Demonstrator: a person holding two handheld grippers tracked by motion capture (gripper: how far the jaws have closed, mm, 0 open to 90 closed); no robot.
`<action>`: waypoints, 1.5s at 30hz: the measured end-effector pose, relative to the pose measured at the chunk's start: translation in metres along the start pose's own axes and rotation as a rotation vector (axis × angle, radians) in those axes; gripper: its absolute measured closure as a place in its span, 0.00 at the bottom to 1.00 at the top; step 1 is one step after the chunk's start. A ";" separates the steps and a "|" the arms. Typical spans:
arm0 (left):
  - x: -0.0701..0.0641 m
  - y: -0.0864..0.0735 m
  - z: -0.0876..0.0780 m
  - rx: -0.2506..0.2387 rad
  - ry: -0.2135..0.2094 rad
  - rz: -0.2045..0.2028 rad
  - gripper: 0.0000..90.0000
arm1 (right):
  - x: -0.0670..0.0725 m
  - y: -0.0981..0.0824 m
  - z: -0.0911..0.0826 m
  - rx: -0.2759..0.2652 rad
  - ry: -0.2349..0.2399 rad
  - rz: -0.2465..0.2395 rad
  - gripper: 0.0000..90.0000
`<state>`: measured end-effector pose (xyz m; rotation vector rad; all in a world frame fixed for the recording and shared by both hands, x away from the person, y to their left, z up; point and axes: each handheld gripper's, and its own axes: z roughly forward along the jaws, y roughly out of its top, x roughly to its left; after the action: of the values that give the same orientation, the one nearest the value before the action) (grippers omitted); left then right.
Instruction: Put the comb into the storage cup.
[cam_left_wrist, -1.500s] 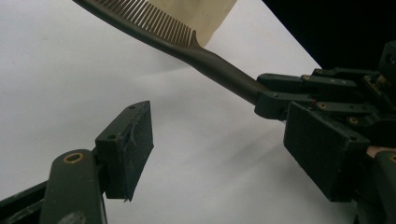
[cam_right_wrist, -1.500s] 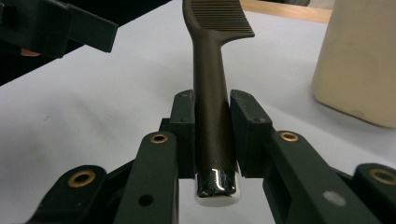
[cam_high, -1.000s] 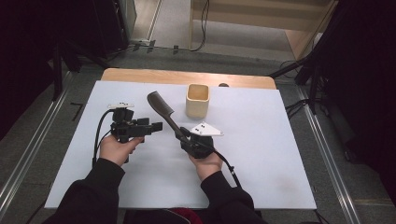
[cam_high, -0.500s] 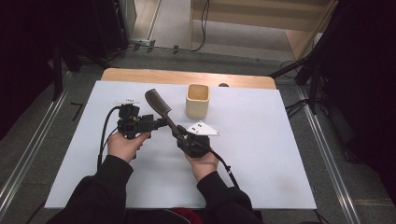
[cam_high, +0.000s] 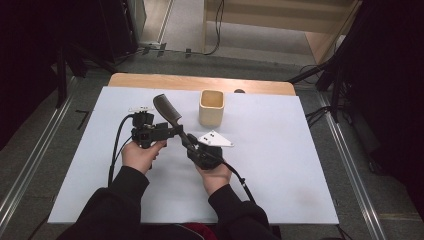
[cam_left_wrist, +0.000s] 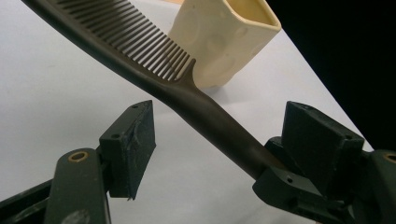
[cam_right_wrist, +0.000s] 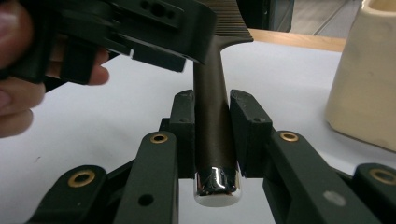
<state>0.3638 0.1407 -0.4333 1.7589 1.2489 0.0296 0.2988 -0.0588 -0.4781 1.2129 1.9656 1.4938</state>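
The dark comb (cam_high: 168, 113) runs in one long slant, its handle end clamped between the jaws of the right gripper (cam_high: 189, 144) and its toothed end pointing up and away from them, off toward the far left of the white table (cam_high: 280, 165). In the right gripper view the handle (cam_right_wrist: 212, 126) sits upright between the two pads, both pressed against its sides, the shiny end cap poking out behind them. The left gripper (cam_high: 172, 131) comes in from the side, jaws spread apart; in the left gripper view the handle (cam_left_wrist: 219, 130) crosses the gap between them without either pad pressing on it, teeth fanning out beyond the tips. A cream cup (cam_high: 211, 107) stands just past the comb, near the jaws on the right gripper's side. Broad bare tabletop lies to both sides and toward the person, with the table's edges well clear of both grippers.
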 end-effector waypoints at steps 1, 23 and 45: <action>0.000 0.000 0.001 0.001 0.001 -0.003 0.30 | 0.001 0.000 0.000 -0.002 0.003 0.001 0.78; 0.002 -0.003 0.012 -0.013 -0.010 -0.137 0.58 | 0.005 0.000 0.001 -0.017 -0.001 0.025 0.78; 0.015 -0.005 0.006 -0.035 -0.136 -0.267 0.76 | 0.007 -0.004 0.007 0.007 0.009 0.008 0.78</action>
<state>0.3703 0.1476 -0.4468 1.5252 1.3640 -0.2181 0.2984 -0.0498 -0.4829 1.2203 1.9759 1.5001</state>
